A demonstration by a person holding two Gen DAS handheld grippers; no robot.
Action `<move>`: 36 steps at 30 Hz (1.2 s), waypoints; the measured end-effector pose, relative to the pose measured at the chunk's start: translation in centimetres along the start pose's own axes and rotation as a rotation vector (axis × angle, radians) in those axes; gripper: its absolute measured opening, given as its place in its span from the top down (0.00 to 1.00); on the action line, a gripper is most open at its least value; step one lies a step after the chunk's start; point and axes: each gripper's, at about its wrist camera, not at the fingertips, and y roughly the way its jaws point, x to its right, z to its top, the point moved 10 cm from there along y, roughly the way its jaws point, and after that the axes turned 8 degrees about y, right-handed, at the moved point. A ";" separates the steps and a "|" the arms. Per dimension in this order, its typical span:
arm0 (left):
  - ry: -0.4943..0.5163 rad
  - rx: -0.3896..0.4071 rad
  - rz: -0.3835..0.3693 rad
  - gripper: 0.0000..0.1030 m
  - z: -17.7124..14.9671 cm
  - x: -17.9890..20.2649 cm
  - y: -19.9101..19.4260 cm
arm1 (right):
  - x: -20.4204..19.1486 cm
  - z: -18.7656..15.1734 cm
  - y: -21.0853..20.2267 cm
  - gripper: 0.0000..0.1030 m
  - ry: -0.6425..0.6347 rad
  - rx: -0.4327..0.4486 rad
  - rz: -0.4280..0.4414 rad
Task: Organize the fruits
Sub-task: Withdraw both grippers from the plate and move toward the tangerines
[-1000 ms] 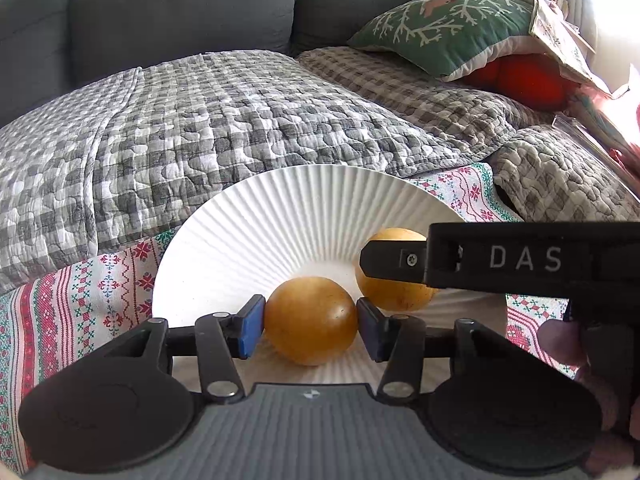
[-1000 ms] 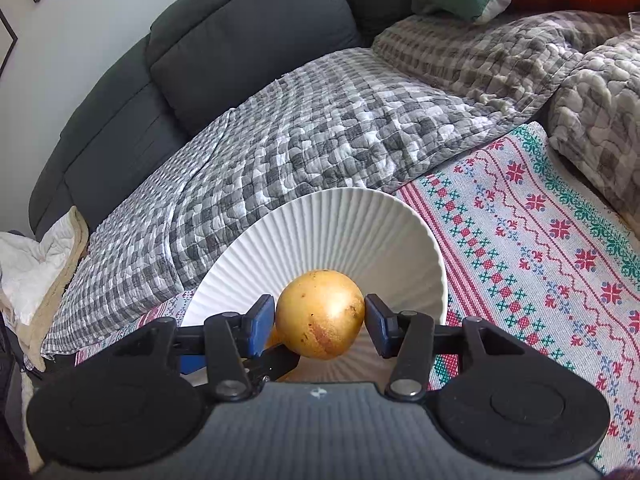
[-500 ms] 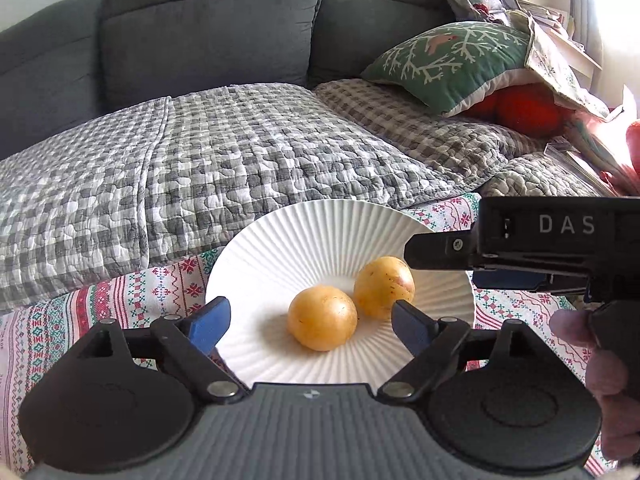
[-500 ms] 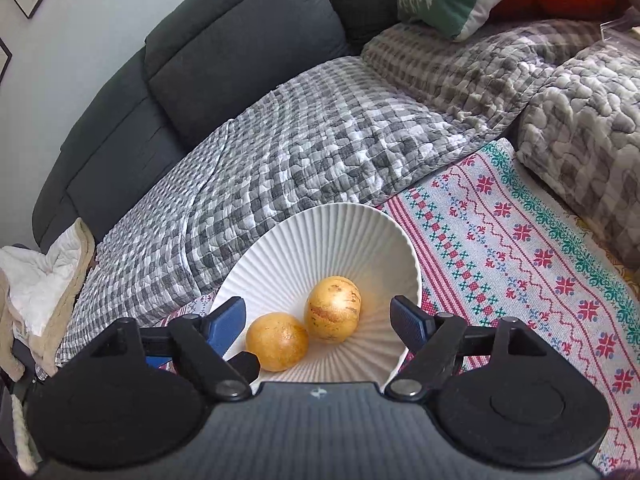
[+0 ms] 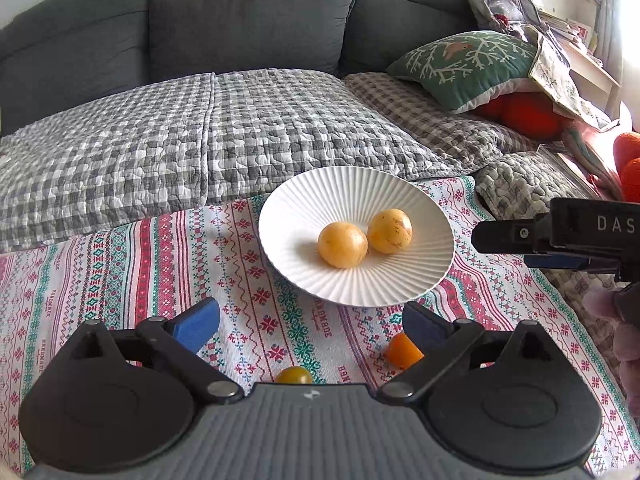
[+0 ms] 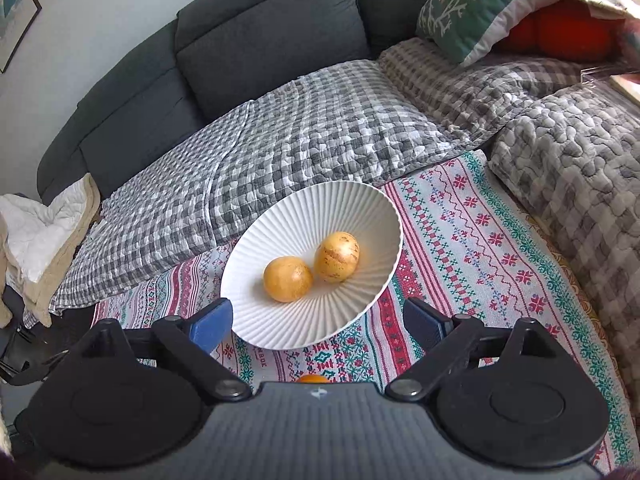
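Note:
A white ribbed plate (image 5: 304, 196) (image 6: 280, 320) sits on a patterned cloth and holds two round yellow fruits, one left (image 5: 342, 246) (image 6: 287, 278) and one right (image 5: 389, 231) (image 6: 336, 256), touching each other. My left gripper (image 5: 310, 326) is open and empty, drawn back in front of the plate. My right gripper (image 6: 318, 322) is open and empty just short of the plate's near rim; it also shows at the right of the left wrist view (image 5: 560, 236). A small orange fruit (image 5: 402, 350) (image 6: 313, 379) and a small yellow one (image 5: 294, 375) lie on the cloth near my left gripper.
The patterned cloth (image 5: 160, 264) borders a grey checked quilt (image 5: 200, 132) on a dark sofa (image 5: 248, 20). A green cushion (image 5: 464, 64) and red cushion (image 5: 524, 114) lie at the back right. Orange round things (image 5: 628, 160) sit at the far right.
Both grippers opened and let go of their yellow fruits onto the plate, then pulled back and up. The two small fruits on the cloth have come into view.

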 end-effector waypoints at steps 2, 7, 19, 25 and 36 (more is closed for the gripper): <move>-0.009 -0.004 0.006 0.11 -0.7 0.0 -0.8 | -0.1 -0.7 -0.5 0.09 -0.015 -0.010 0.000; -0.010 -0.033 0.058 0.10 -2.5 -0.4 -2.7 | -0.3 -2.5 -1.8 0.07 -0.048 -0.029 -0.004; -0.023 -0.074 0.071 0.09 -7.6 0.8 -6.1 | 0.9 -6.6 -3.4 0.04 -0.069 -0.058 -0.022; -0.054 -0.085 0.051 0.09 -10.9 1.4 -5.7 | 1.6 -8.0 -3.2 0.03 -0.118 -0.067 -0.050; 0.151 -0.163 0.013 0.09 -14.8 3.8 -4.1 | 3.2 -10.1 -1.5 0.03 -0.245 -0.097 -0.126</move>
